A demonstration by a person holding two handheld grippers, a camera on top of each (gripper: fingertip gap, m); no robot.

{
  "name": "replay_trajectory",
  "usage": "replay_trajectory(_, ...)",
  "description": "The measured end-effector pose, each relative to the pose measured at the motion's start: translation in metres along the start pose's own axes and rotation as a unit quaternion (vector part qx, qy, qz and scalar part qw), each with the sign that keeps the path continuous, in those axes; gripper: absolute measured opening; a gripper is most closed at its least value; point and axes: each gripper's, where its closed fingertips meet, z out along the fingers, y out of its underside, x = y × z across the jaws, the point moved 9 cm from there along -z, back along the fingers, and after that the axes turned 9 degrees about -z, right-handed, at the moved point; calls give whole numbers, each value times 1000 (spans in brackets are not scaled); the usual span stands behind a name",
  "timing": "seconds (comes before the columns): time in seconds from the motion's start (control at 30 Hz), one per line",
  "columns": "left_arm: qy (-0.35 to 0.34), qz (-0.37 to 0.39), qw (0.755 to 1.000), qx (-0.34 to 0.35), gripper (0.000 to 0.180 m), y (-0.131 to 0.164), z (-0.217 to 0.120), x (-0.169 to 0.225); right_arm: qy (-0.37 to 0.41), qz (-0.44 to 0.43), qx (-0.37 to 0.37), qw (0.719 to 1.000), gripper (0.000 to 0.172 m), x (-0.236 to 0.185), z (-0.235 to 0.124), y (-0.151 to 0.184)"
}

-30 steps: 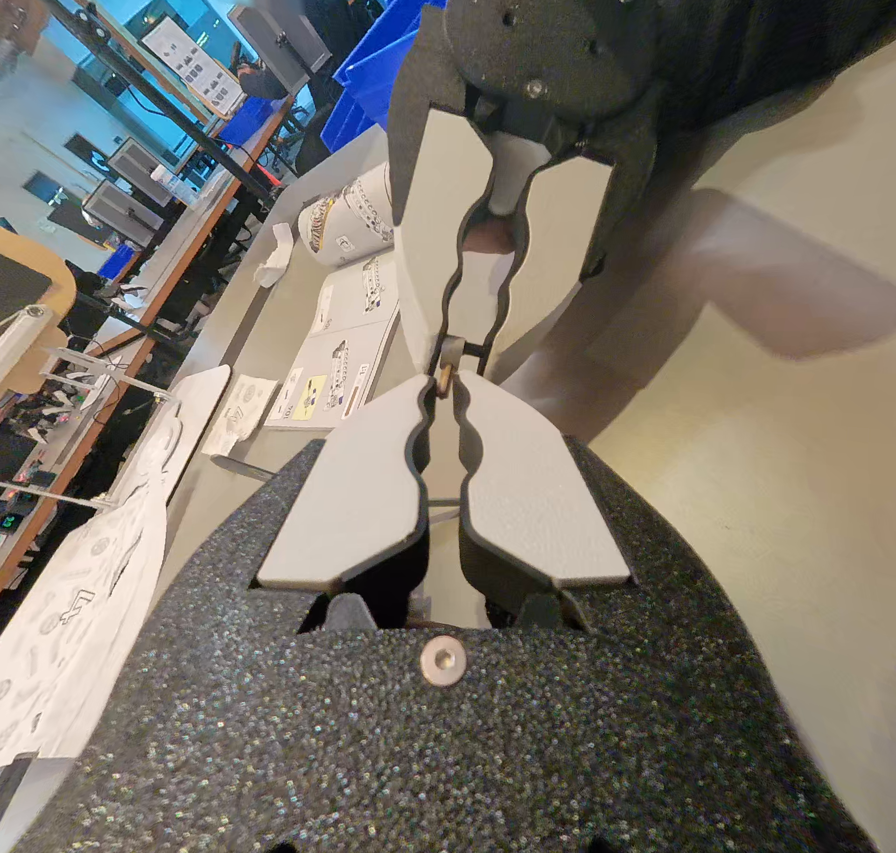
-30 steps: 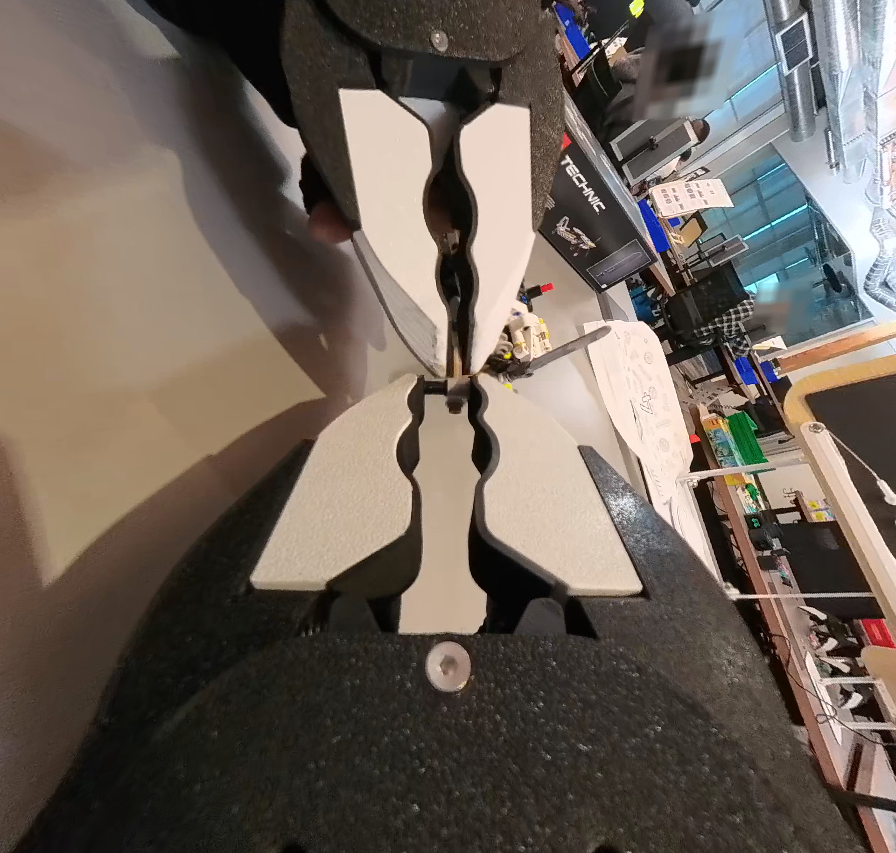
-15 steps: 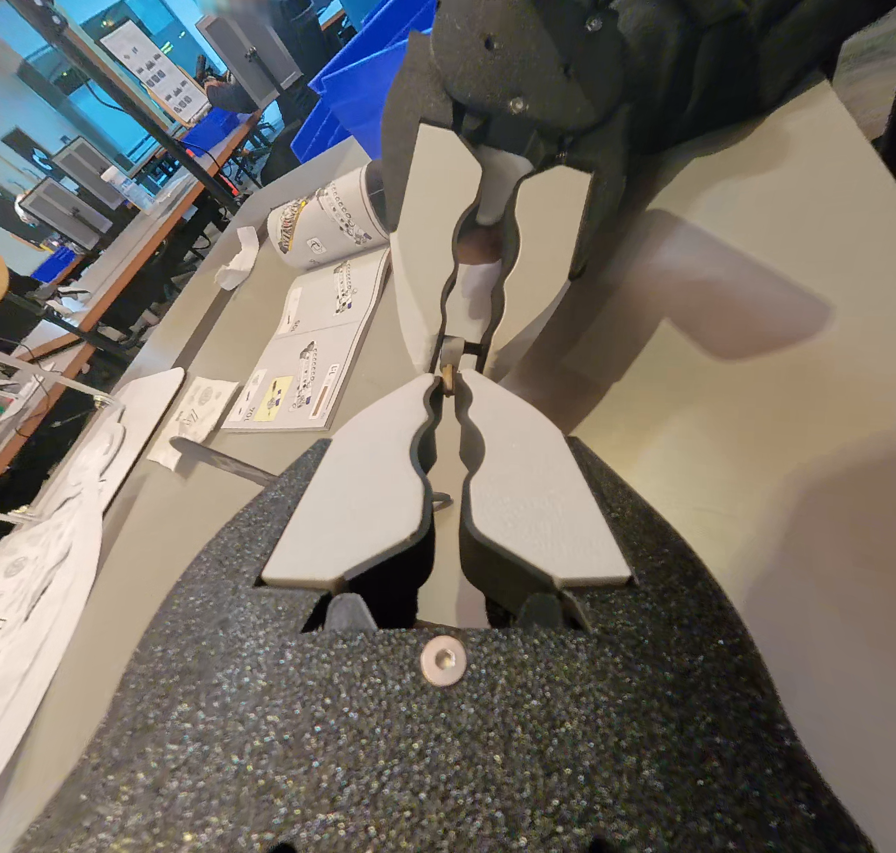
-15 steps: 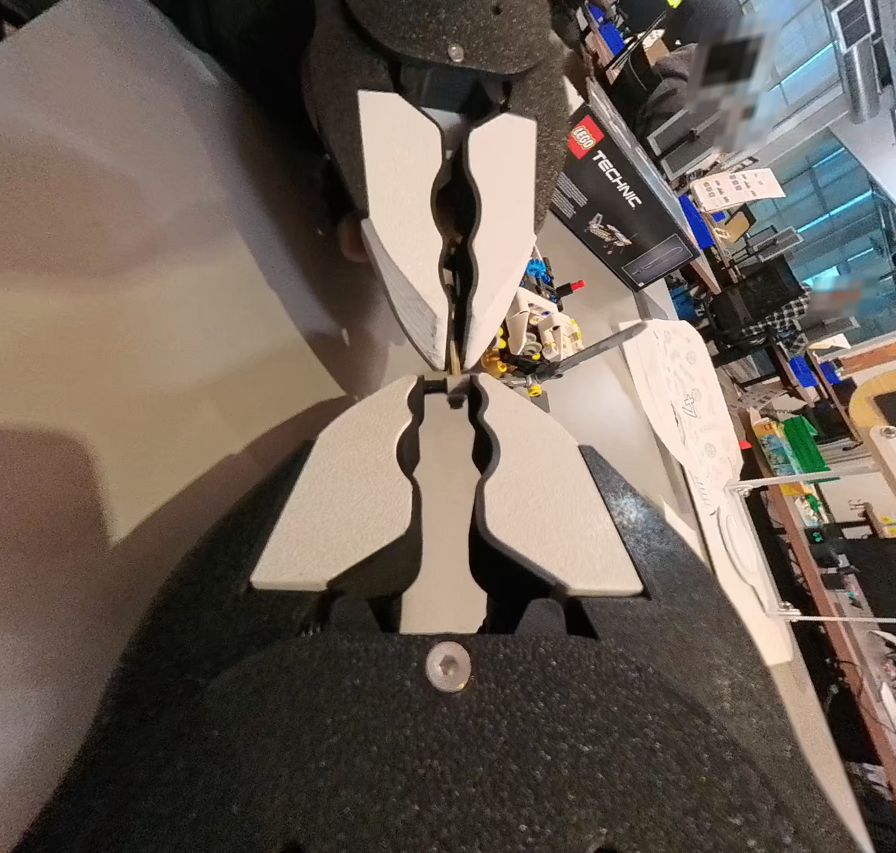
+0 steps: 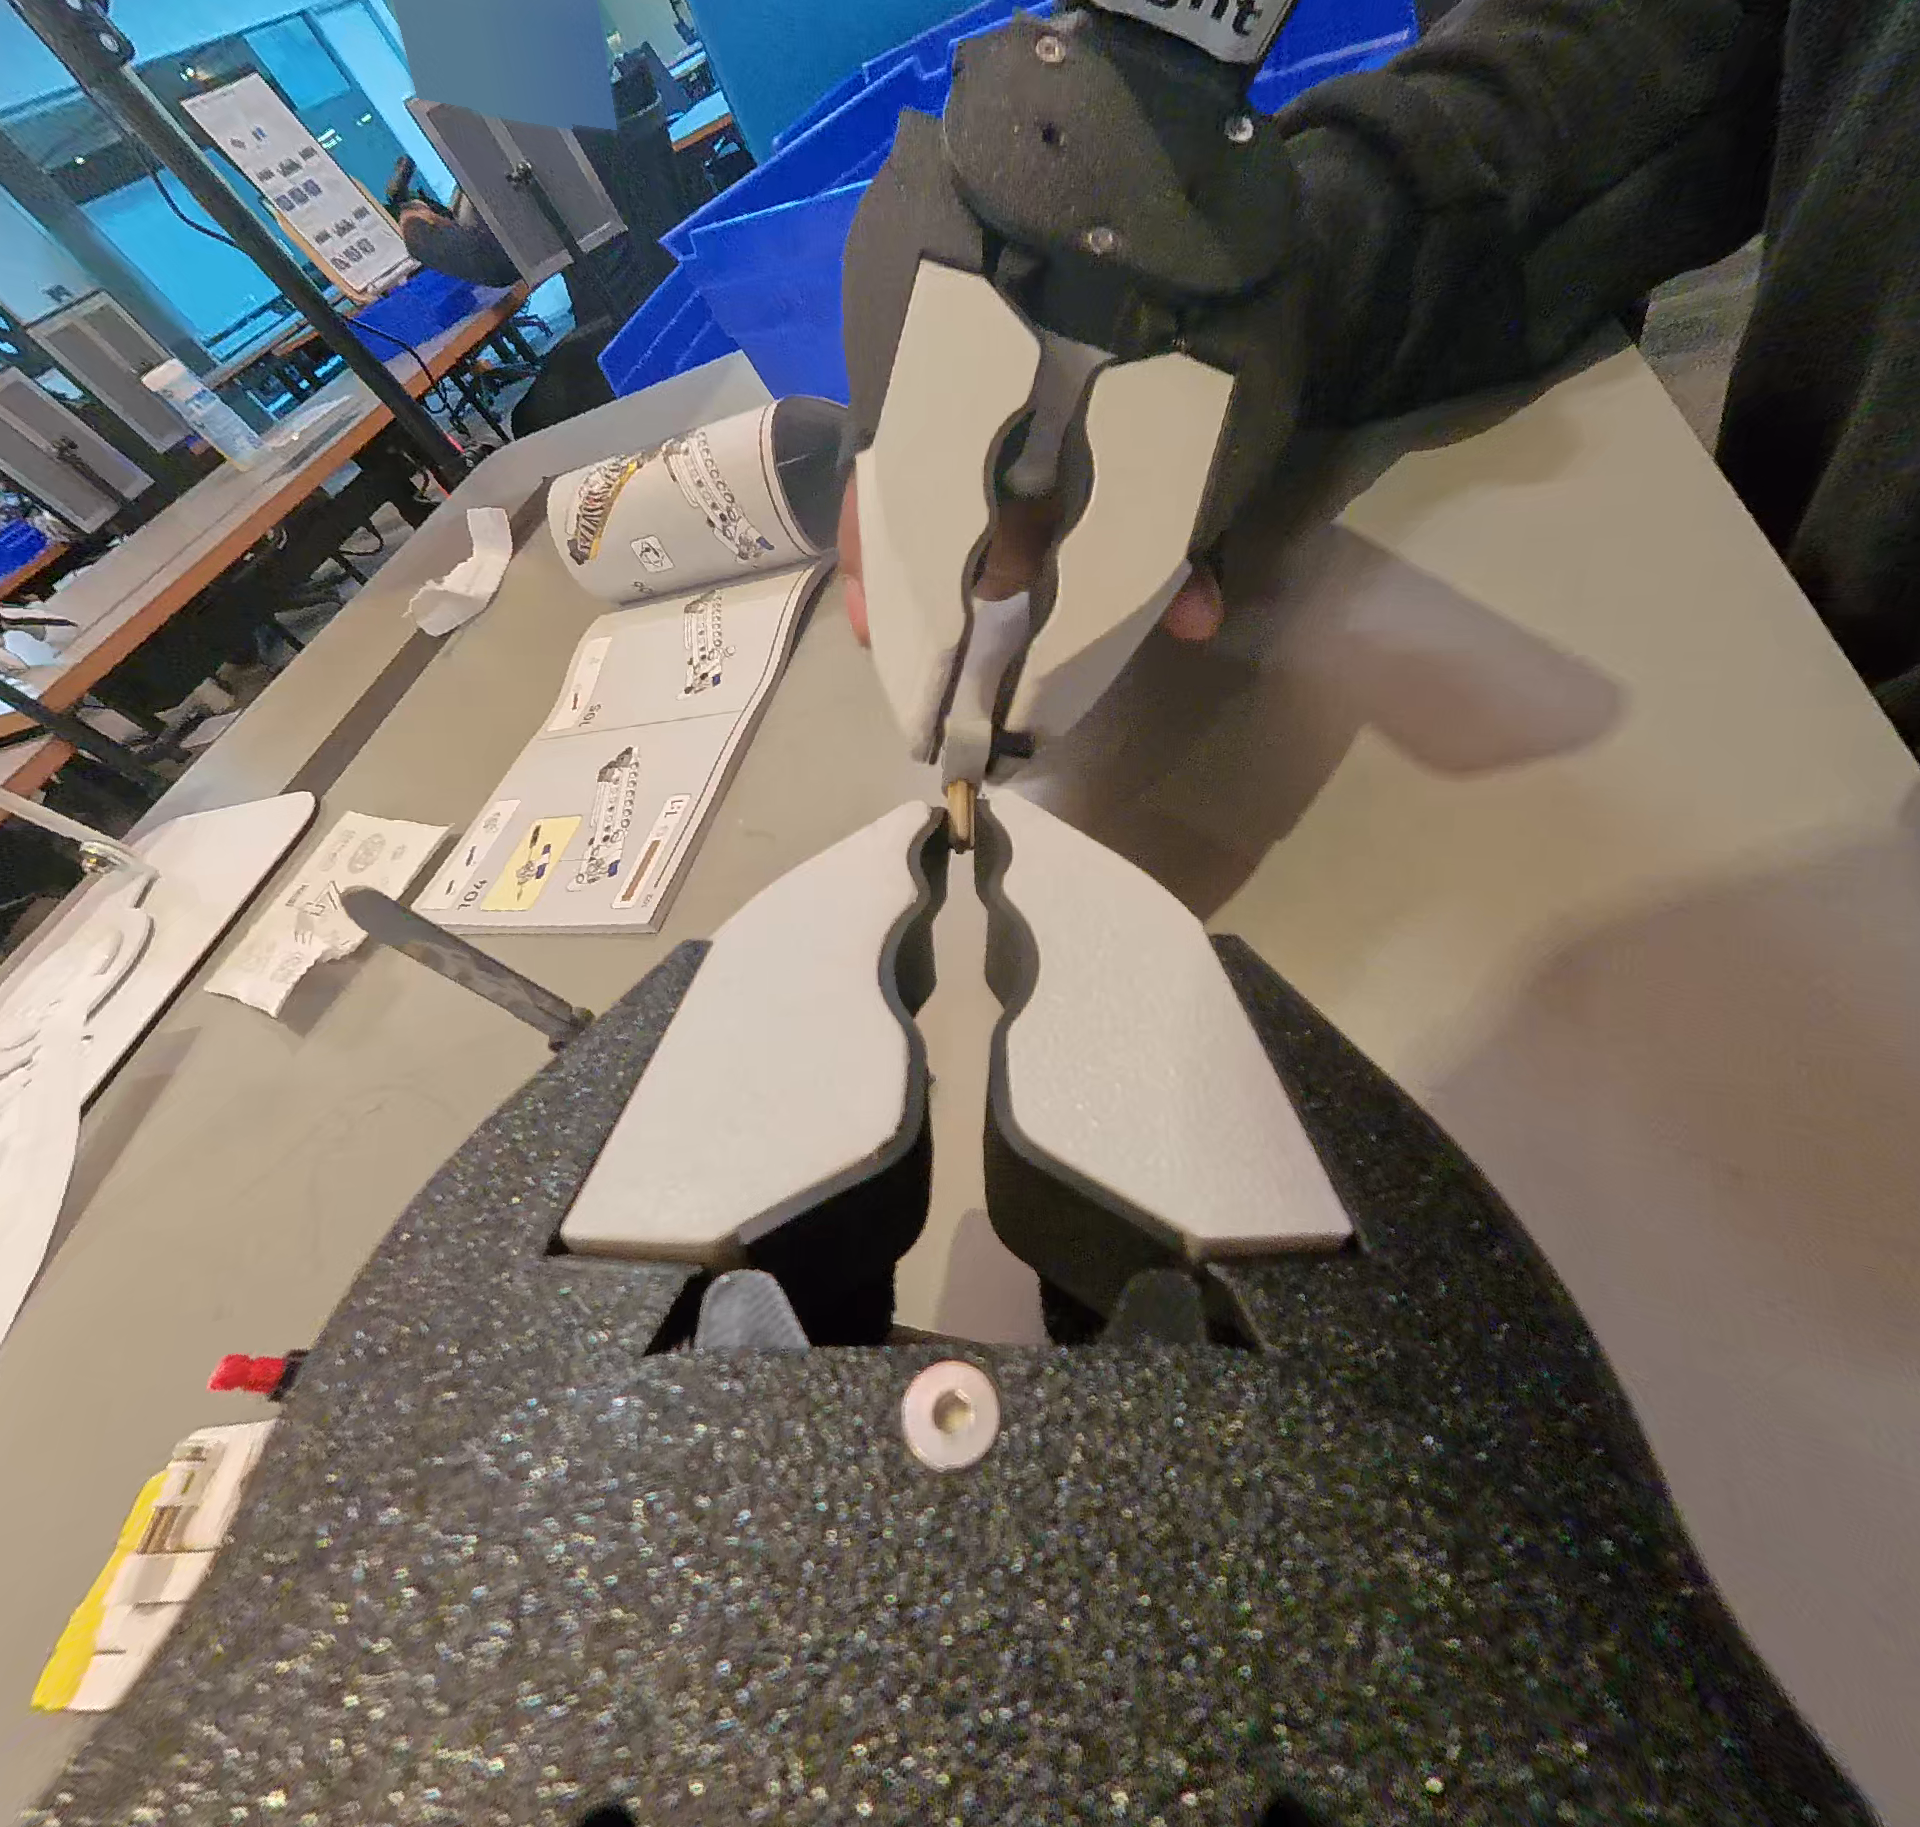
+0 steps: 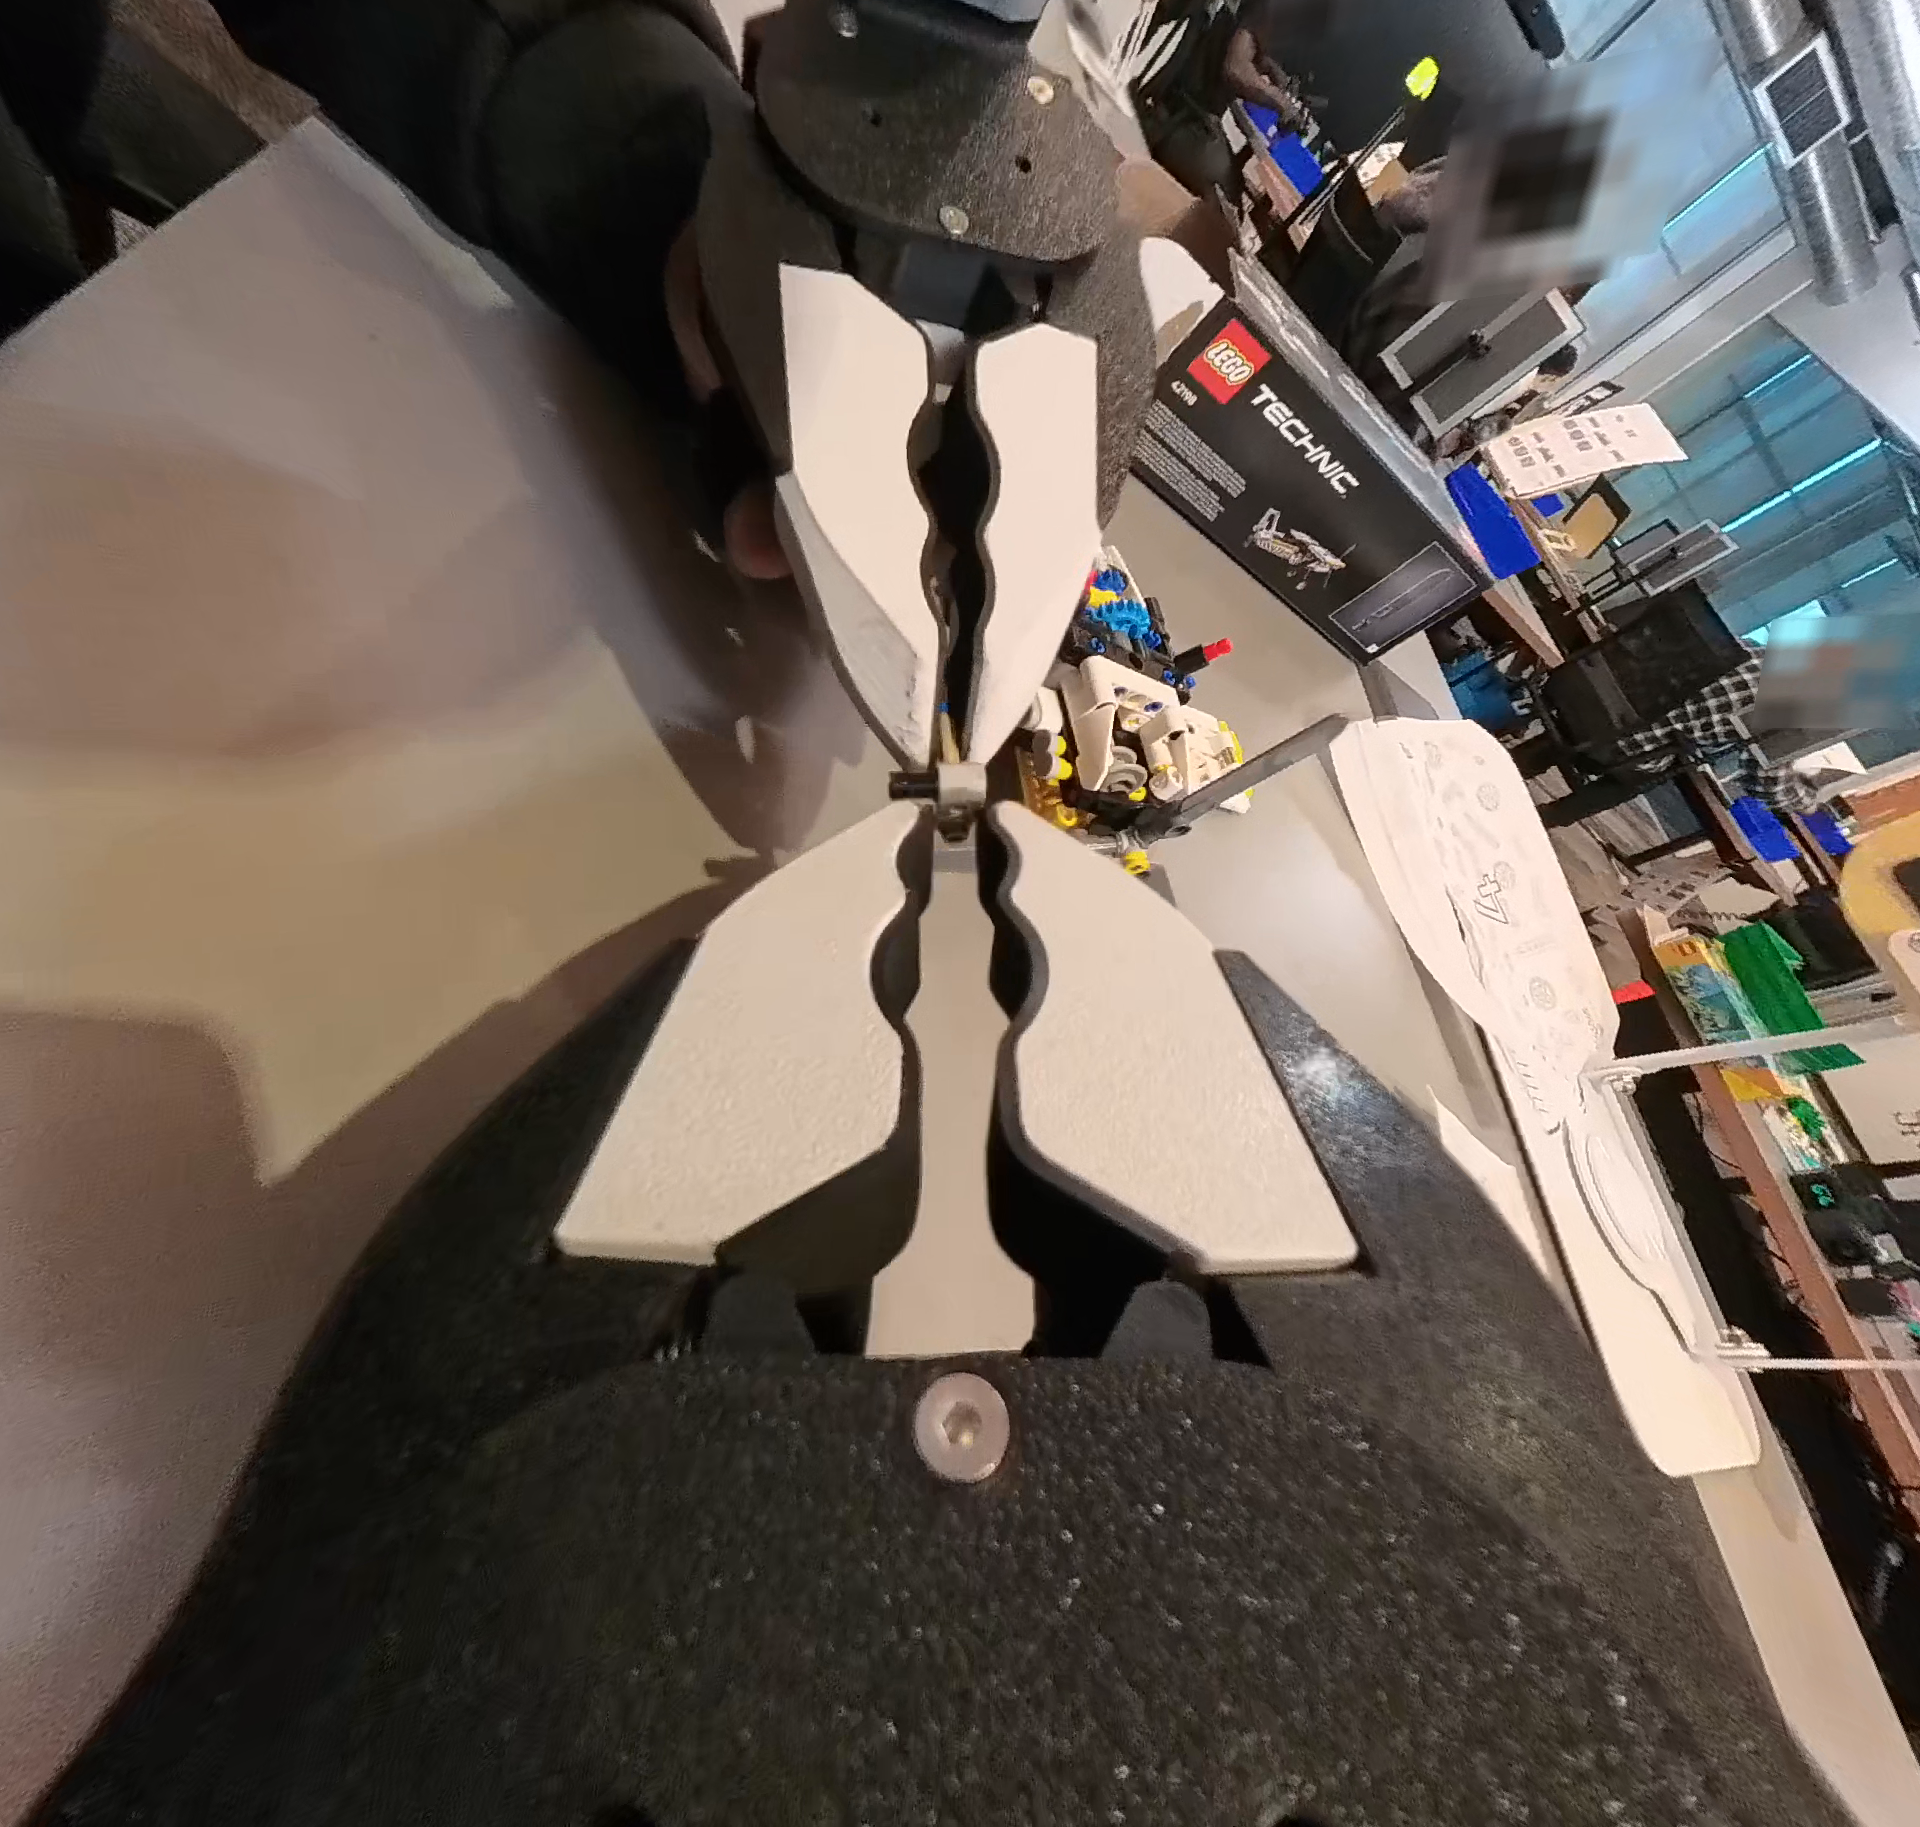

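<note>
Two grippers are meeting tip to tip at the centre of both frames. The left gripper [image 5: 960,835], nearly closed, is pinching one tan pin [image 5: 958,809]. The right gripper [image 6: 951,821], also narrow, is clamping one small grey connector [image 6: 956,788] with a black peg. One instruction booklet [image 5: 634,749] is lying open at mid-left on the table [image 5: 1455,946].
</note>
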Motion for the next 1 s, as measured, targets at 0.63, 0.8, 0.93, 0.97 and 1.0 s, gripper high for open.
replay_trajectory(0.63, 30, 14, 999, -21, 5, 5, 5, 9, -48, 38, 44, 997, 7, -5, 3, -1)
replay_trajectory(0.8, 27, 19, 999, -21, 5, 5, 6, 10, -43, 41, 43, 997, 7, -5, 2, -3)
replay_trajectory(0.93, -42, 39, 998, -23, 5, 4, 4, 5, -32, 97, 12, 995, 14, 4, 1, -1)
replay_trajectory(0.97, -68, 57, 996, -31, 5, 4, 4, 5, -34, 125, 9, 991, 16, 6, 1, 0)
replay_trajectory(1.0, -93, 77, 992, -39, 5, 4, 4, 5, -38, 158, 8, 987, 20, 8, 0, 2)
